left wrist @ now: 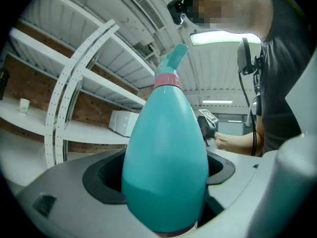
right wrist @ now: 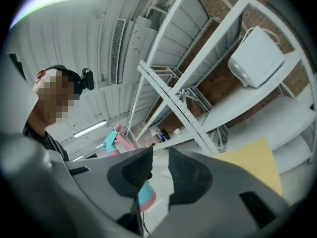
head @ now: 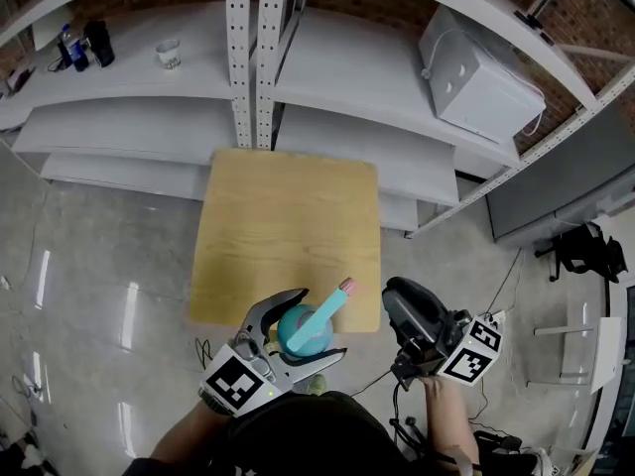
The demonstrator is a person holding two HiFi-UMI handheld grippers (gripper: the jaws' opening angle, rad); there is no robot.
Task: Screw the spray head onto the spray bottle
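left gripper (head: 317, 325) clamped on spray bottle (left wrist: 166, 152), right gripper (right wrist: 159, 157) narrowly apart, empty, gap unclear in head view

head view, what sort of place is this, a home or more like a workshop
Probably a workshop or storeroom, not a home: white metal shelving with perforated uprights, a brick wall behind it, and a glossy bare floor round a small wooden table.

Our left tongs (head: 323, 323) and right tongs (head: 395, 291): grey bodies, black pads (right wrist: 185, 175), square-marker cubes (head: 238, 383); we wear a dark shirt (left wrist: 277, 83).
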